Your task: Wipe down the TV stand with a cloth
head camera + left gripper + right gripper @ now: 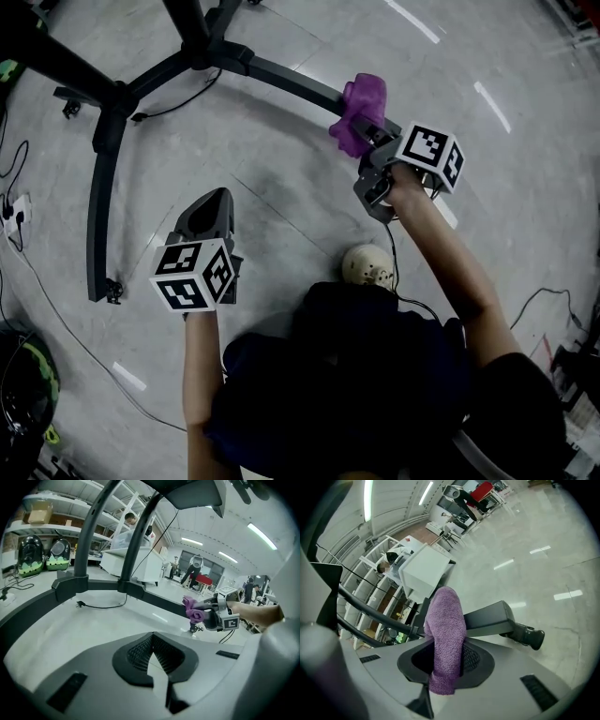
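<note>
The TV stand is a black frame of curved legs [281, 77] spread over the grey floor. My right gripper [367, 139] is shut on a purple cloth [361, 112], which rests against the right leg close to its outer end. In the right gripper view the cloth [445, 634] hangs between the jaws in front of that leg [487, 618] and its caster [527, 637]. My left gripper [214, 202] hovers over bare floor between the legs, shut on nothing. The left gripper view shows the leg [154, 601], the cloth [193, 609] and the right gripper [213, 613] ahead.
Another stand leg [98, 216] runs down the left side. A black cable [178, 103] lies by the hub, and a power strip [14, 214] sits at the far left. A pale round object [367, 267] lies near my body. Shelves, a white cabinet [131, 562] and people [194, 571] stand beyond.
</note>
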Action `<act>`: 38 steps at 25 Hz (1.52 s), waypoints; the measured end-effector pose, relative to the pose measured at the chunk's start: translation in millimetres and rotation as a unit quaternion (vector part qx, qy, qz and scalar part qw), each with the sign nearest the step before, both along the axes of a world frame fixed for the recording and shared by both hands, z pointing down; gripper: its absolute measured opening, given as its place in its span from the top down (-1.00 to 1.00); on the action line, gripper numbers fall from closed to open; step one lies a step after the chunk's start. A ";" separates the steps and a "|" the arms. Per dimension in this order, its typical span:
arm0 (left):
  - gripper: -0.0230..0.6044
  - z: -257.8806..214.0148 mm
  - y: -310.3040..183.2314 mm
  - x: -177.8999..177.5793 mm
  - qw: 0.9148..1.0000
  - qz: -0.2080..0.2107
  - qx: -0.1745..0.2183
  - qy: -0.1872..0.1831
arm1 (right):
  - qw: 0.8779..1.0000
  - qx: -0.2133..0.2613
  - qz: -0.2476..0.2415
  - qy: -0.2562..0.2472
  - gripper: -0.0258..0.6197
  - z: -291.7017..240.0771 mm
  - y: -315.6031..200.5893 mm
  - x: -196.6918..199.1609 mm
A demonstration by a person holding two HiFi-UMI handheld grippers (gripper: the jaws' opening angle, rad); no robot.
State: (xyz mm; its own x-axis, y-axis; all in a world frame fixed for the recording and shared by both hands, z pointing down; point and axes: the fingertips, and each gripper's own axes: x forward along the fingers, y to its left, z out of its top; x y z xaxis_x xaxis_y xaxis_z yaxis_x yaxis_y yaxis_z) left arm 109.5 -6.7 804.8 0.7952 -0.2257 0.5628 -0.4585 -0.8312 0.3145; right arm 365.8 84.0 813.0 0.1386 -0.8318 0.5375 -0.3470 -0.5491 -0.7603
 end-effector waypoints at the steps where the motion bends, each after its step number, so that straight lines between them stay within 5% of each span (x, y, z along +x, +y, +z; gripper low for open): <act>1: 0.91 0.6 3.6 5.8 1.000 0.009 -0.002 0.001 | 1.000 -0.001 0.003 0.002 0.64 0.2 4.8 1.5; 22: 0.90 8.9 44.1 72.0 0.994 0.095 -0.037 0.034 | 0.998 -0.028 0.059 0.025 0.64 -0.5 79.5 22.4; 38: 0.90 -8.3 11.0 33.1 0.999 0.038 -0.013 0.034 | 0.986 -0.005 -0.070 0.153 0.64 -40.7 7.1 -14.8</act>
State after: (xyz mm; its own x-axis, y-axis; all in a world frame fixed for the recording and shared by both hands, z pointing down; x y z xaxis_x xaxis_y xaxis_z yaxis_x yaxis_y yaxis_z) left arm 142.7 4.3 796.5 0.8458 -0.1486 0.5124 -0.3712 -0.8537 0.3651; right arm 350.9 91.0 772.3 0.1795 -0.8488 0.4973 -0.6328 -0.4867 -0.6023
